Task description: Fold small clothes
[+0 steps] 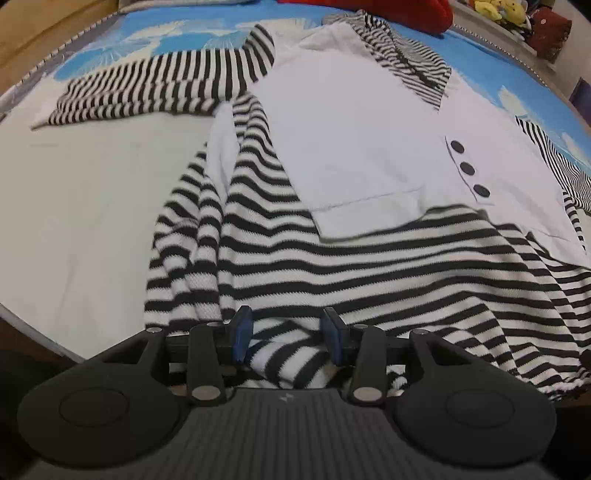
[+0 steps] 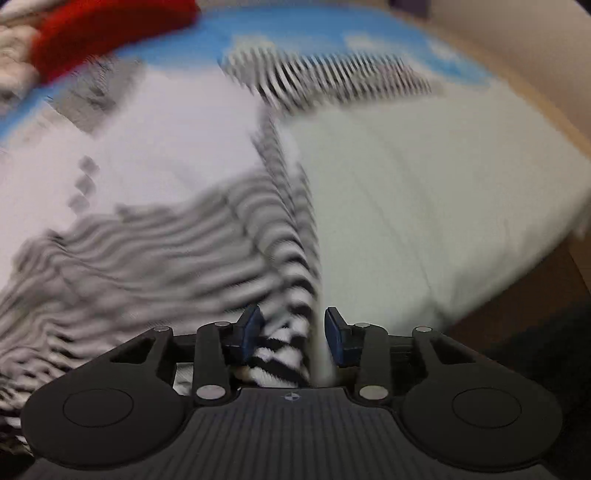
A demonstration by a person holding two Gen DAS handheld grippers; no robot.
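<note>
A small black-and-white striped top [image 1: 351, 266] with a white front panel [image 1: 351, 122], three black buttons [image 1: 468, 168] and a striped collar lies spread on the bed. One striped sleeve [image 1: 147, 88] stretches out to the far left. My left gripper [image 1: 288, 334] has its jaws apart with the striped hem bunched between the blue pads [image 1: 242, 332]. The right wrist view is blurred by motion. My right gripper [image 2: 293, 334] has its jaws apart around the right edge of the striped hem [image 2: 284, 332]. Whether either grips the cloth is not shown.
The bed sheet is pale [image 1: 81, 206] near me and blue with white clouds [image 1: 147, 40] farther off. A red cloth item [image 1: 424, 14] and stuffed toys [image 1: 498, 11] sit at the far edge. The bed's right edge [image 2: 517, 295] drops to a brown floor.
</note>
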